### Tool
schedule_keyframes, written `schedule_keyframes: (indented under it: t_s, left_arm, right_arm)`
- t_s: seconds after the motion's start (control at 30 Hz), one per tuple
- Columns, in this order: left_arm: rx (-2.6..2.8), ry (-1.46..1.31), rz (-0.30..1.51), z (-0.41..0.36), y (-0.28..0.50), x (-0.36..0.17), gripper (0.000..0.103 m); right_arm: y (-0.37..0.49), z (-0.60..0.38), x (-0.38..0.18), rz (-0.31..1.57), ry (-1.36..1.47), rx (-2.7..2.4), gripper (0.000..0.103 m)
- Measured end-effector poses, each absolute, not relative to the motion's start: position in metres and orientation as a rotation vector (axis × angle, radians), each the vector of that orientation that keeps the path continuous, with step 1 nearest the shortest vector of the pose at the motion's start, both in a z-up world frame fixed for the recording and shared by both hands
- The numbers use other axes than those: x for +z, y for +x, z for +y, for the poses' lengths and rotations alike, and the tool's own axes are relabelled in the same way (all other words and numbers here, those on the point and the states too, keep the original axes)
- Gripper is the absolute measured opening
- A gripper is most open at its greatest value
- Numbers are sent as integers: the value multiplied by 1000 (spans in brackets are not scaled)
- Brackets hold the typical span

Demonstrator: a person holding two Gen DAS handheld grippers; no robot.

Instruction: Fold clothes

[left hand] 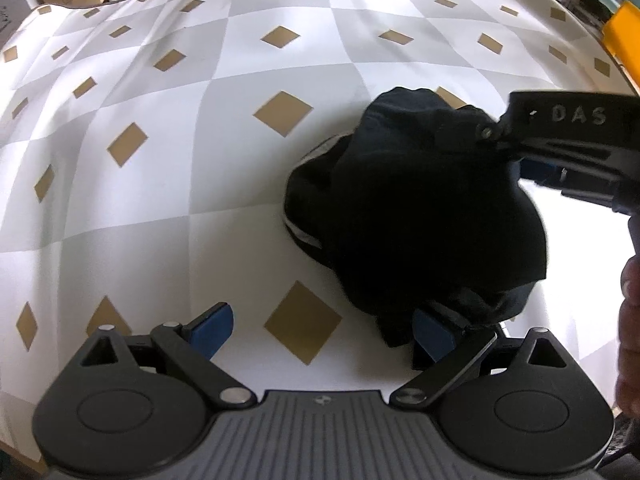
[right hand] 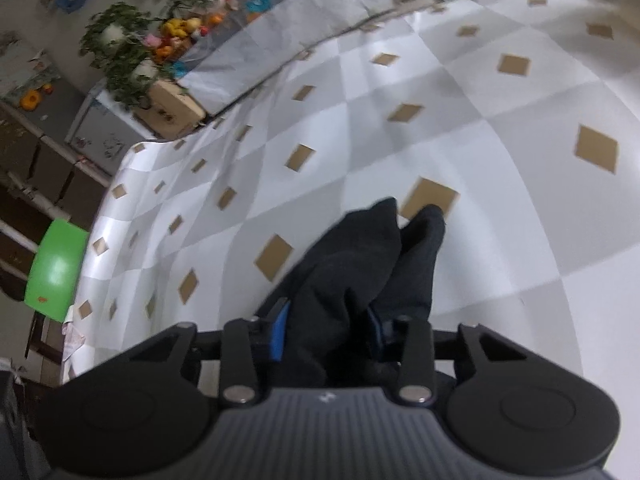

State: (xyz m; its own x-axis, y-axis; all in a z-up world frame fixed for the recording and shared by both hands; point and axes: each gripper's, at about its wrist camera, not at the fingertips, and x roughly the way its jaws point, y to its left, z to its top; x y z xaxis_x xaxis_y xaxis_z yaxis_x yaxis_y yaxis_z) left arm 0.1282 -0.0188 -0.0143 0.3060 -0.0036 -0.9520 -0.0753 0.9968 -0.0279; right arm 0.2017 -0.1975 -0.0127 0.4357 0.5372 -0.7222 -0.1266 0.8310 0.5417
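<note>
A black garment (left hand: 424,208) with a white stripe along one edge hangs bunched over the checked tablecloth (left hand: 160,184). My right gripper (right hand: 326,326) is shut on the black garment (right hand: 360,264) and holds it up; in the left wrist view it reaches in from the right (left hand: 516,144). My left gripper (left hand: 324,326) is open, with its blue pads wide apart. Its right pad (left hand: 434,334) touches the garment's hanging lower edge, and its left pad (left hand: 212,326) is over bare cloth.
The table carries a white and grey cloth with tan diamonds (right hand: 440,128). A cardboard box (right hand: 172,110) and plants (right hand: 120,52) stand past the far edge. A green stool (right hand: 56,264) is at the left. A yellow object (left hand: 624,40) is at the right.
</note>
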Motion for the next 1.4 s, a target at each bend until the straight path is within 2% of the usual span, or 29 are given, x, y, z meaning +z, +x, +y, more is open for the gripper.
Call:
schedule_keyframes:
  t_s: [0.13, 0.37, 0.43, 0.5, 0.73, 1.0, 1.2, 1.23, 1.27, 1.33, 1.4]
  left_arm:
    - [77, -94, 1257, -11, 126, -9, 97]
    - [99, -90, 1251, -3, 122, -5, 97]
    - [110, -97, 1260, 1, 122, -7, 97]
    - [124, -106, 1271, 6, 122, -10, 97]
    - [156, -155, 1292, 19, 123, -16, 97]
    - [154, -159, 1292, 22, 122, -16, 97]
    - [170, -154, 1299, 28, 121, -17, 97]
    - [175, -156, 1301, 30, 120, -17, 97]
    - [180, -159, 1303, 32, 120, -17, 97]
    - [194, -165, 1305, 35, 119, -16, 97]
    - [209, -168, 1302, 38, 118, -14, 97]
  right_arm:
    - [200, -189, 0, 1009, 453, 539, 30]
    - [193, -167, 14, 1000, 427, 698, 33]
    - [195, -169, 12, 1003, 427, 671, 37]
    - [196, -170, 11, 1006, 427, 644, 50]
    - [201, -174, 4, 1017, 426, 548, 72]
    - [203, -165, -3, 1033, 385, 503, 76]
    - [201, -150, -8, 1048, 331, 509, 76]
    - [201, -148, -9, 1050, 322, 510, 73]
    - [200, -145, -9, 1053, 312, 511, 68]
    - [200, -140, -11, 1058, 294, 512, 47]
    - [199, -135, -13, 1062, 276, 514, 38]
